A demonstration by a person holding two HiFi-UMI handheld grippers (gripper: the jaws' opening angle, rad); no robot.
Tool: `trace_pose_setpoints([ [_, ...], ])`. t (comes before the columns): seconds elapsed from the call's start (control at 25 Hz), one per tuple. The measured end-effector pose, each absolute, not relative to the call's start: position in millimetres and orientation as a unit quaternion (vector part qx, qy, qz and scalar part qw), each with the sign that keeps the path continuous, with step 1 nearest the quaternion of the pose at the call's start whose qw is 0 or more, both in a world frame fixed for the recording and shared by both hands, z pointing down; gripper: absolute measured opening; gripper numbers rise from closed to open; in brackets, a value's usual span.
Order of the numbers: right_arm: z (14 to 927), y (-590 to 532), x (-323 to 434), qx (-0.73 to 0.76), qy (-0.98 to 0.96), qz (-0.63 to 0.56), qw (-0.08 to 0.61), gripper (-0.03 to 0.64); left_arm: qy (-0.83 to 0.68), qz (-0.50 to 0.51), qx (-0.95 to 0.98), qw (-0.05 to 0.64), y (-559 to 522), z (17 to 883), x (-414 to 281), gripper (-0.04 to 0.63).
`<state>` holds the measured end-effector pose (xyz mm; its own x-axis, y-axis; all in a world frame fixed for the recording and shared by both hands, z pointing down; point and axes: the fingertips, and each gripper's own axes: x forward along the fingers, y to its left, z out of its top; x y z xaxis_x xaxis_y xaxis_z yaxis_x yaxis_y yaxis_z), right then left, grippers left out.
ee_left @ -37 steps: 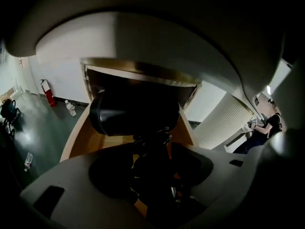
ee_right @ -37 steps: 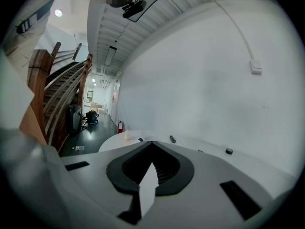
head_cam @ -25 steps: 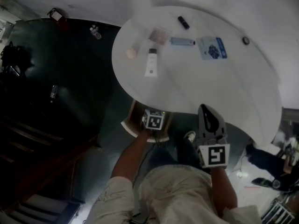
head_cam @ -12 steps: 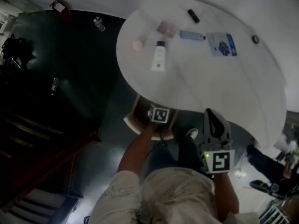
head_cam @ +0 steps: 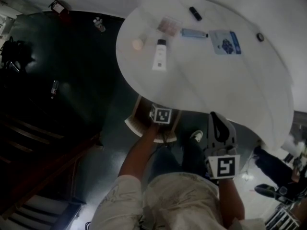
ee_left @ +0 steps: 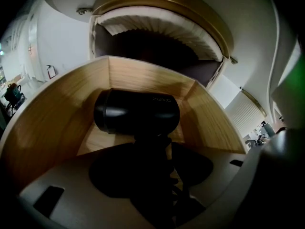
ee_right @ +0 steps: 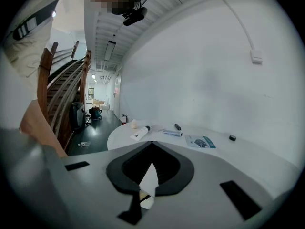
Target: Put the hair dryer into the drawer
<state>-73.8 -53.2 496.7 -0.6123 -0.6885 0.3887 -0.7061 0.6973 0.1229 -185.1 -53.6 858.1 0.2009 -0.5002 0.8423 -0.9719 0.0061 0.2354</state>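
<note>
The person stands at the near edge of a round white worktop [head_cam: 216, 85] with a wooden drawer [ee_left: 57, 113] pulled out from under its rim. The left tongs [ee_left: 151, 149] point down into that drawer and are closed on the handle of the black hair dryer [ee_left: 138, 111], their jaws standing fairly wide around it. The handle runs up between the jaws, and the barrel lies crosswise at the far end, inside the drawer's wooden walls. From here I can't tell whether the barrel touches the drawer's bottom or hangs just above it. Behind it the dark opening under the worktop shows, with a pale curved edge over it. The right tongs [ee_right: 151, 144] are held off to the side at the worktop's edge, aimed across the surface. Their tips are together, with only a thin sliver of light between the dark pads and nothing gripped. On the far half of the worktop, well apart from both tongs, lie a white tube [head_cam: 158, 57], a beige round lump [head_cam: 137, 44], a pinkish packet [head_cam: 169, 26], a blue tube [head_cam: 194, 33], a blue and white packet [head_cam: 224, 42], a small black stick [head_cam: 194, 13] and a small black disc [head_cam: 259, 36]. The floor [head_cam: 72, 80] round the worktop is dark and glossy.
</note>
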Motion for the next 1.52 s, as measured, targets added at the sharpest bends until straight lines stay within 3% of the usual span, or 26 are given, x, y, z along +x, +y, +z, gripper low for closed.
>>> trace_pose_setpoints([
  [0.8, 466.3, -53.0, -88.9, 0.374, -0.915, 0.022, 0.148, 0.003, -0.578, 0.253, 0.665, 0.399, -48.6, 778.6, -187.3, 0.262],
  [1.24, 437.9, -58.1, -77.5, 0.371, -0.922, 0.020, 0.110, 0.003, -0.578, 0.246, 0.649, 0.429, -27.4, 737.5, -181.7, 0.262],
  [1.52, 427.7, -67.1, -62.1, 0.365, -0.926, 0.022, 0.095, 0.003, -0.612, 0.231, 0.642, 0.398, -26.4, 691.0, -185.1, 0.262],
])
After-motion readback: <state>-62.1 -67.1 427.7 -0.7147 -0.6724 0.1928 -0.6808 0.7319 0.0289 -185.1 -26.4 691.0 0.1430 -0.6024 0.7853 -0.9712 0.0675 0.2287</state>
